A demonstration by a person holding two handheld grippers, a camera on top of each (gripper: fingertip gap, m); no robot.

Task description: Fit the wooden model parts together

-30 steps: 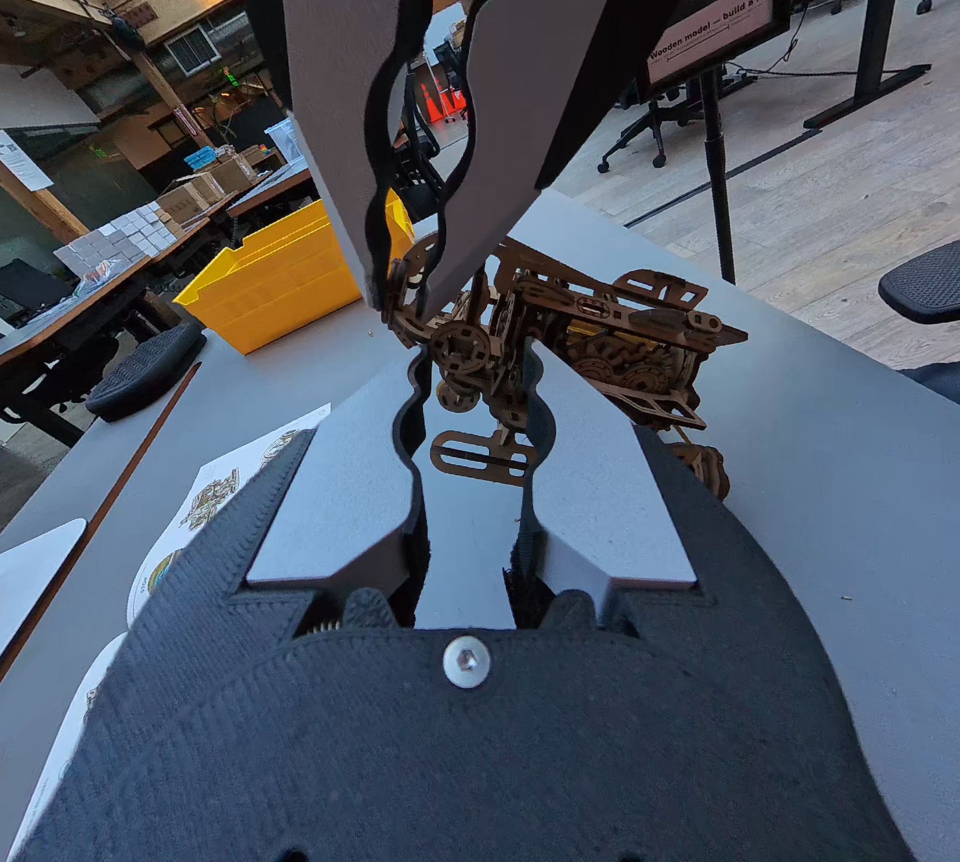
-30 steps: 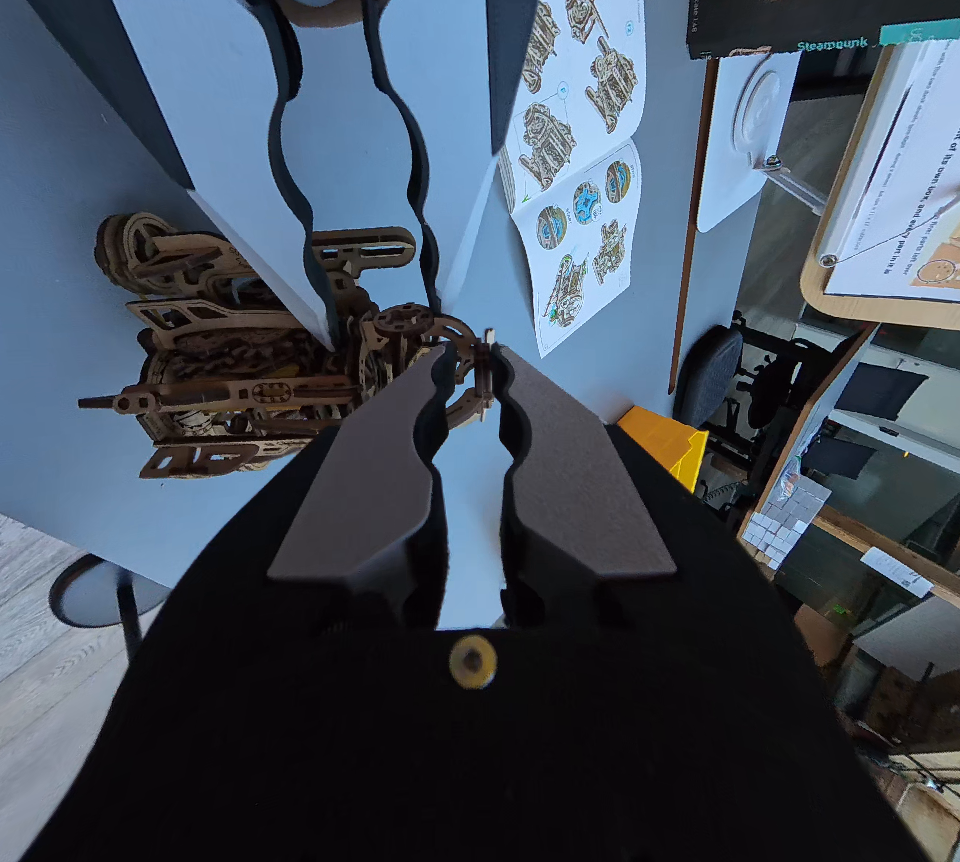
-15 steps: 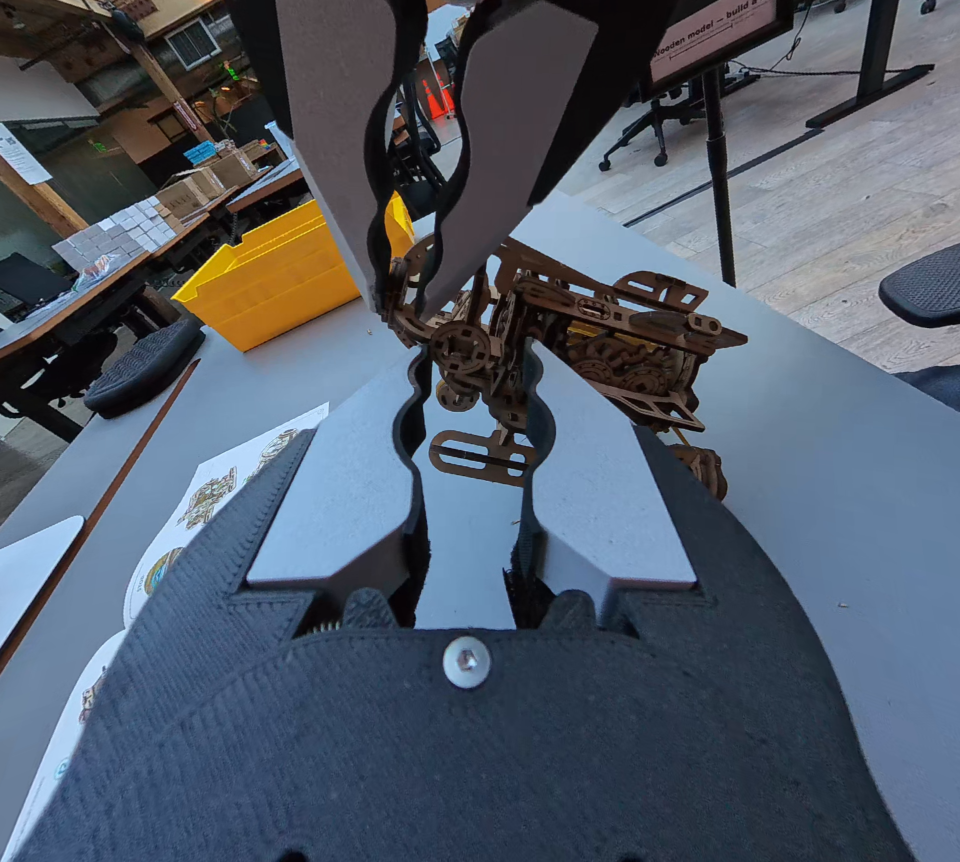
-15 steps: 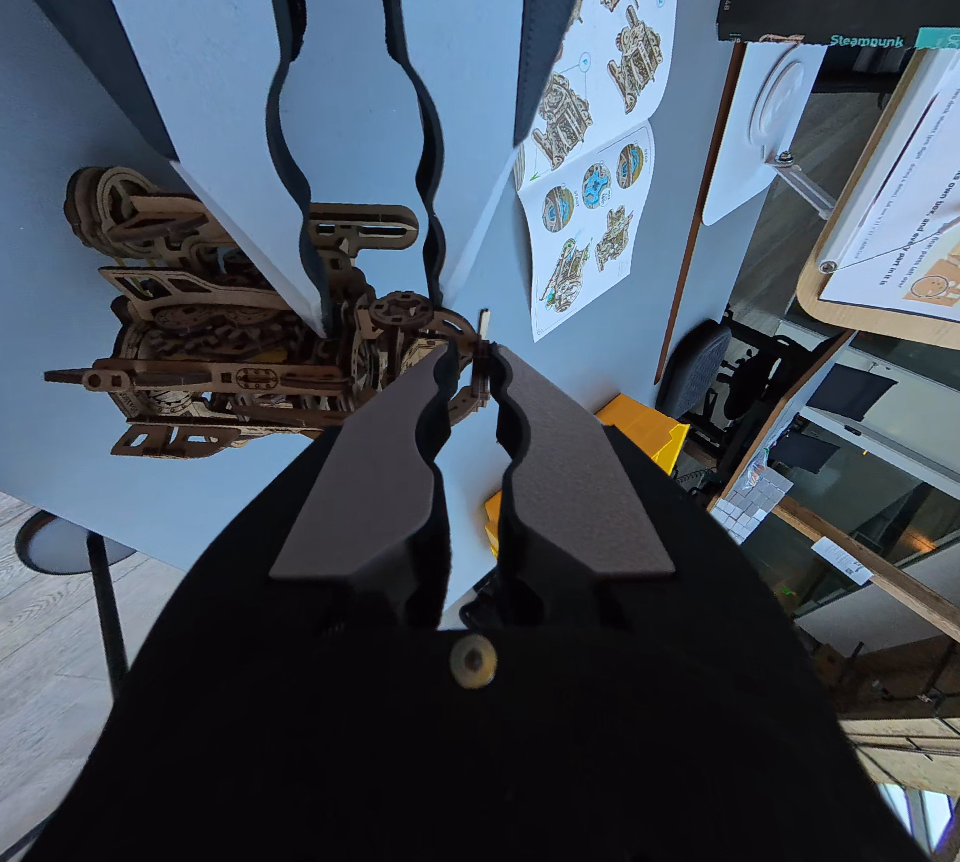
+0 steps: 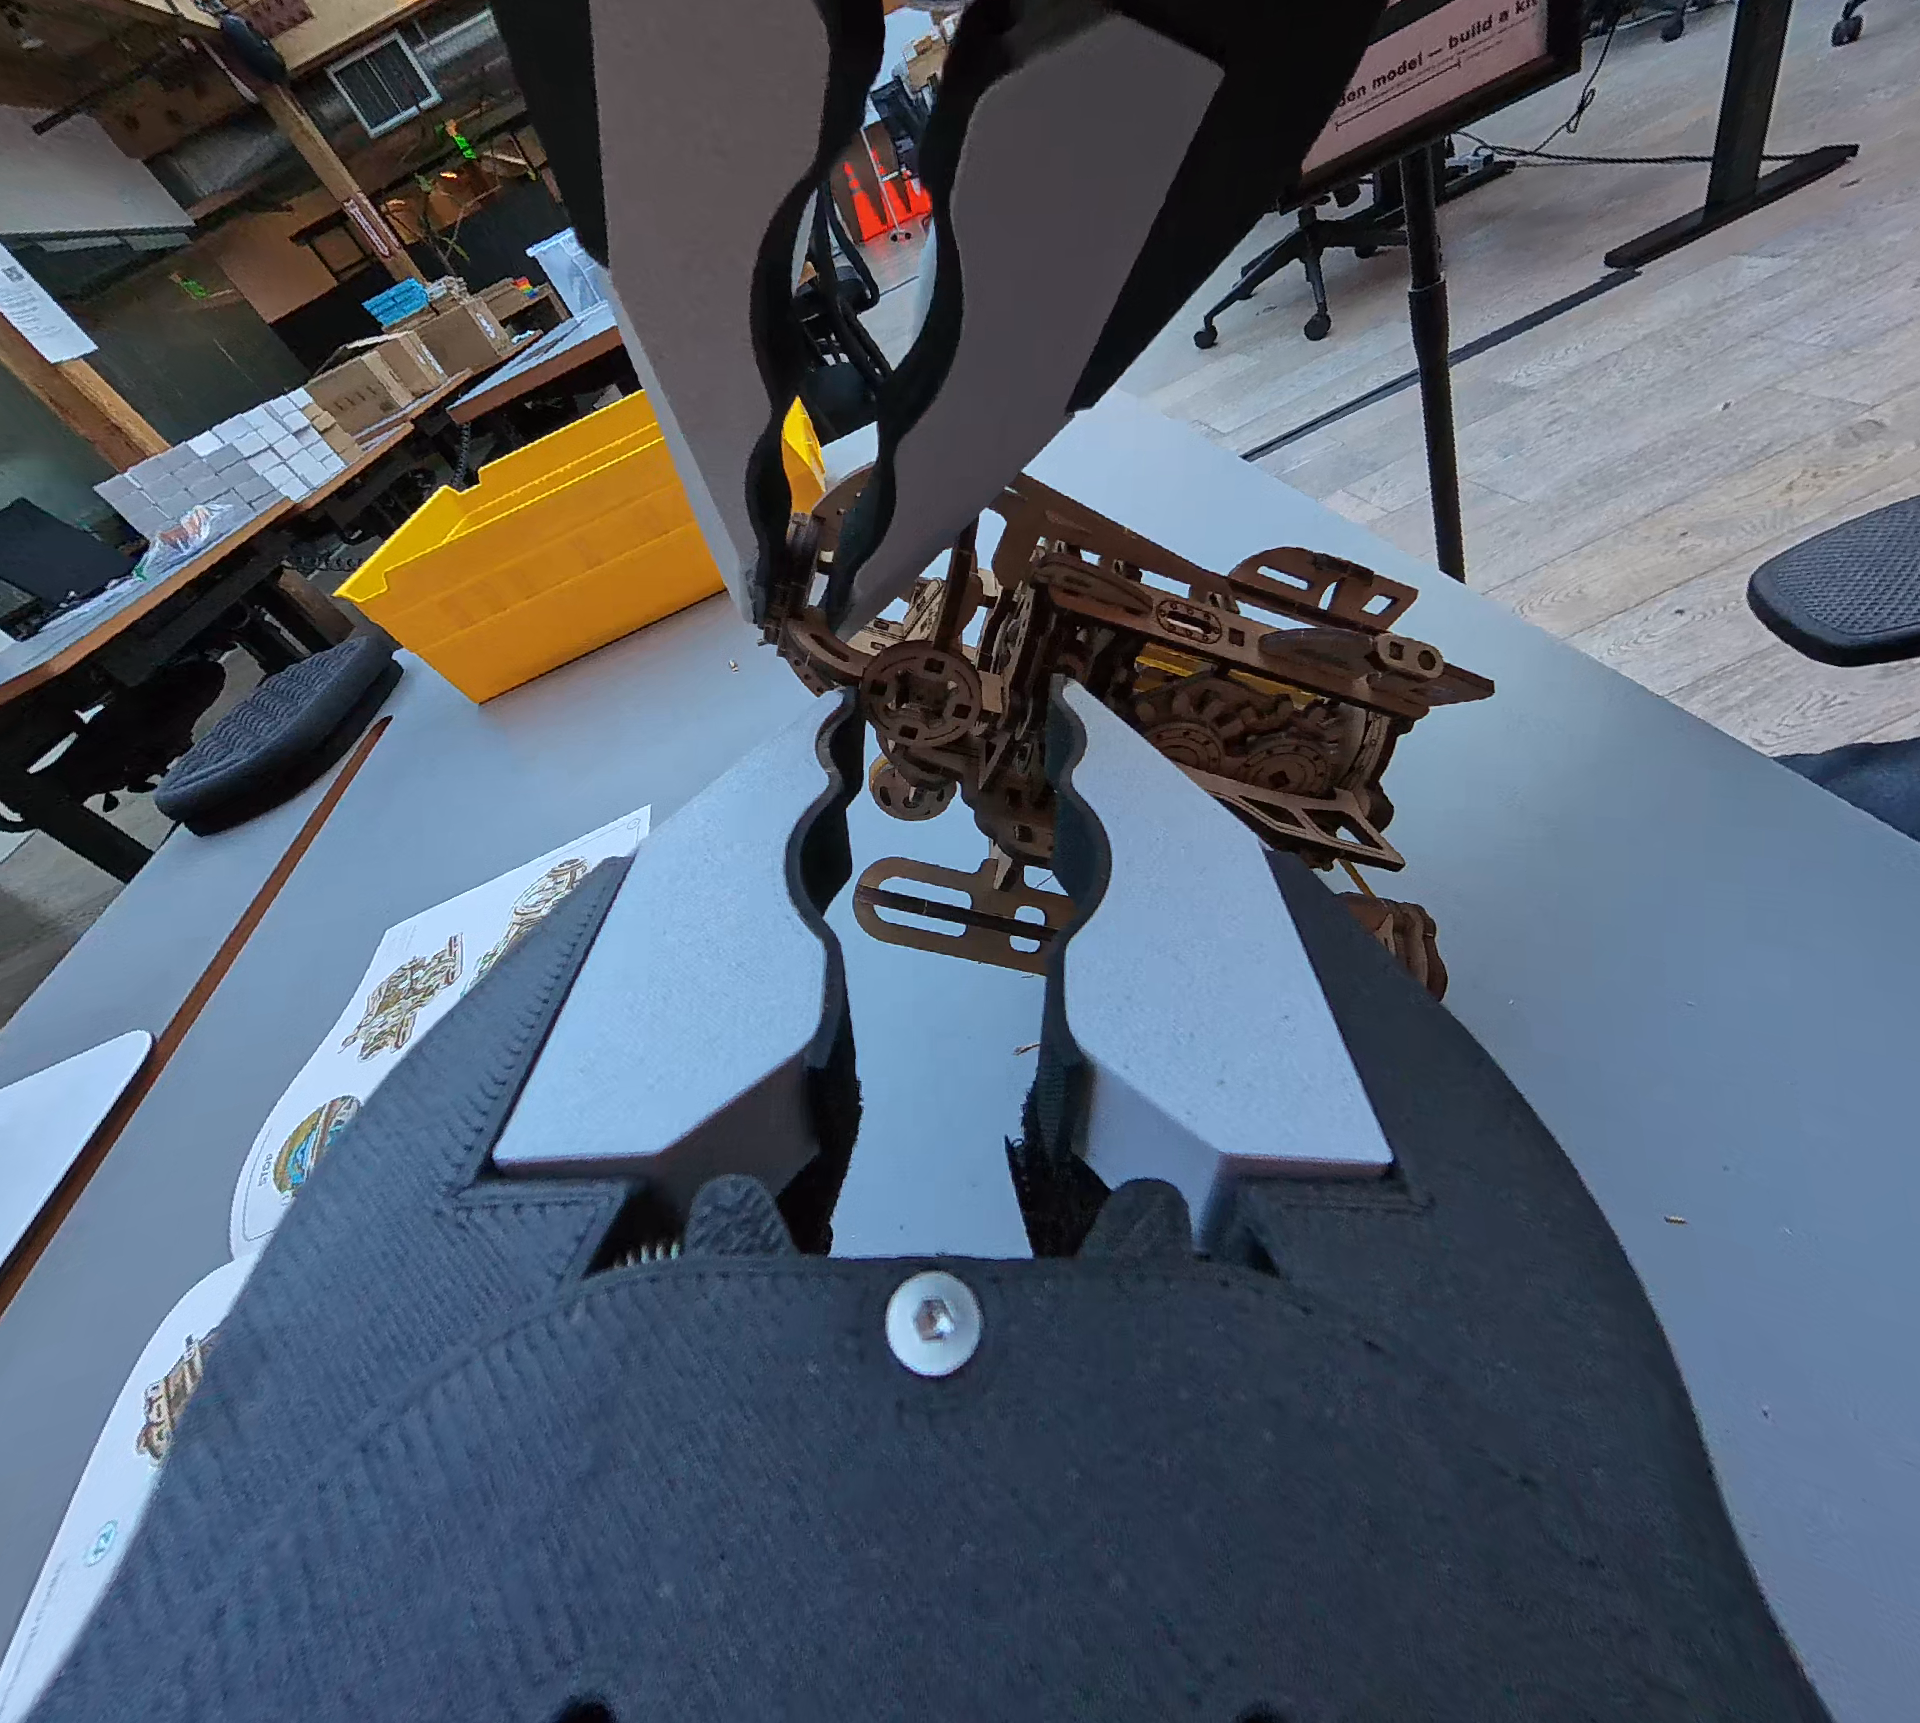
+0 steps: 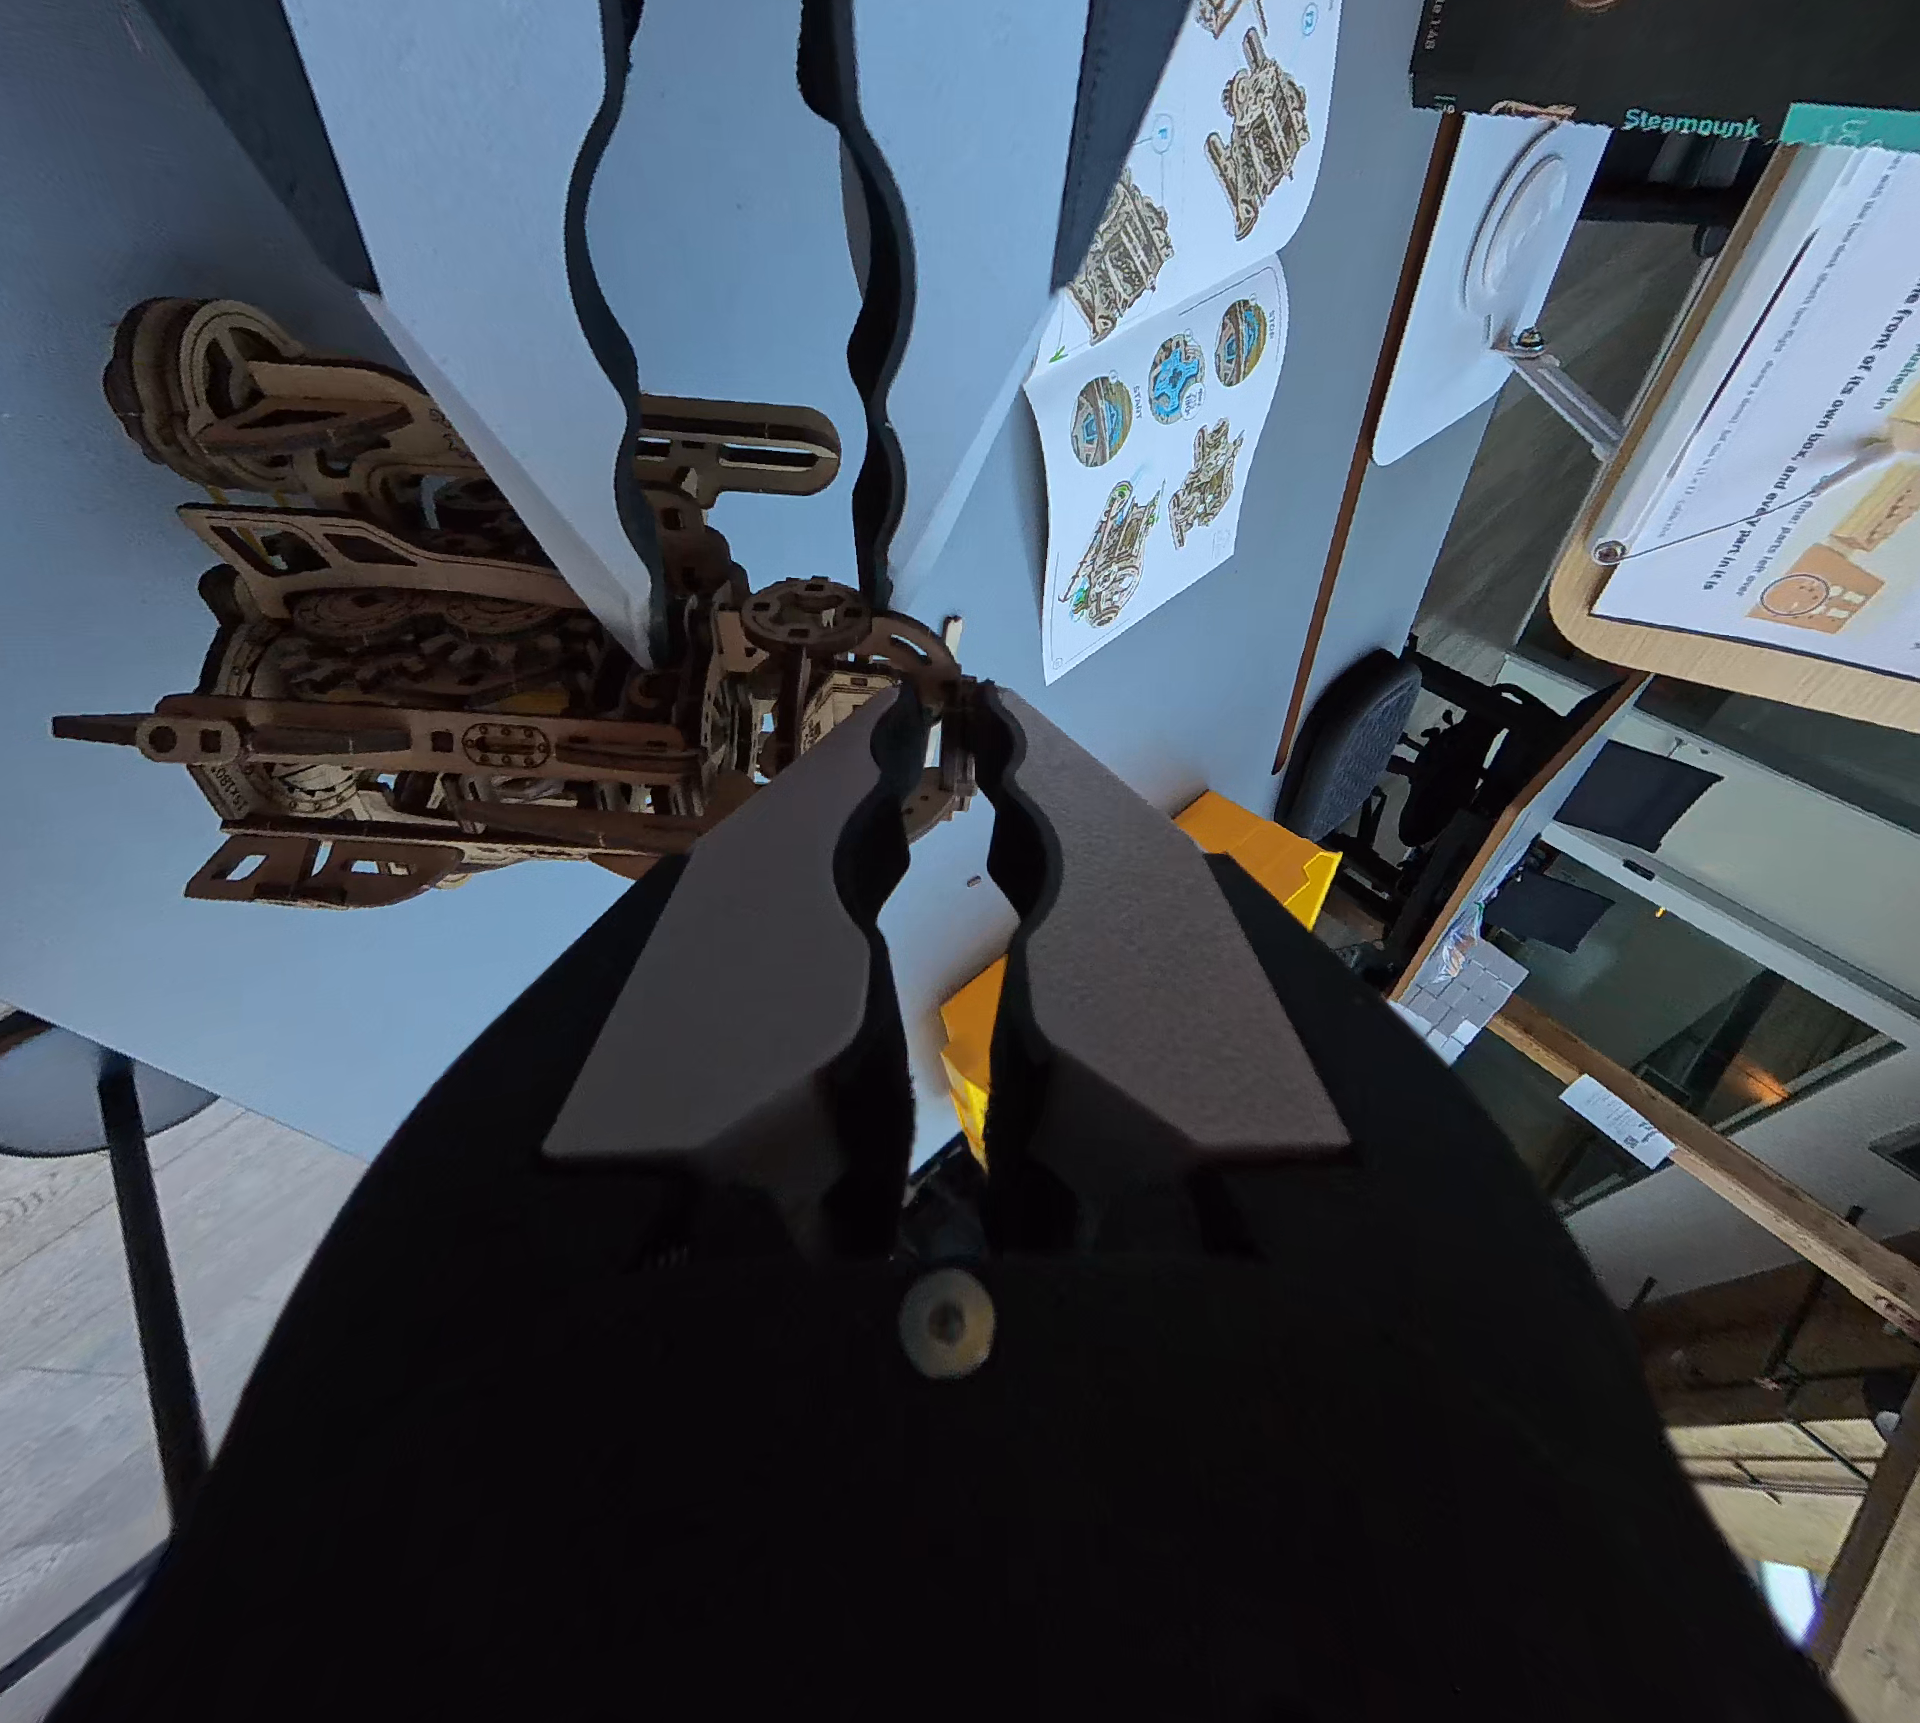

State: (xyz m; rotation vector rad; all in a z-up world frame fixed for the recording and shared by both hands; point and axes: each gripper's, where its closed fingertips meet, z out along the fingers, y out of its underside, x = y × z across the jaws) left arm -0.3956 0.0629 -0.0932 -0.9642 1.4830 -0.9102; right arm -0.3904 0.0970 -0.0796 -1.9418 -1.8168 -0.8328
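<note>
The wooden model (image 5: 1122,686) lies on the grey table (image 5: 1558,998) beside the yellow bin (image 5: 540,551) — light, brittle lattice, best held by its frame. Left gripper (image 5: 951,717) brackets its end; right gripper (image 6: 940,707) pinches a curved rim piece (image 6: 920,645), apparently.

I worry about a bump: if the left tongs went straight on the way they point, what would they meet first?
The left tongs already straddle the wooden model; its small spoked wheel looks first in line, though depth is unclear.
</note>
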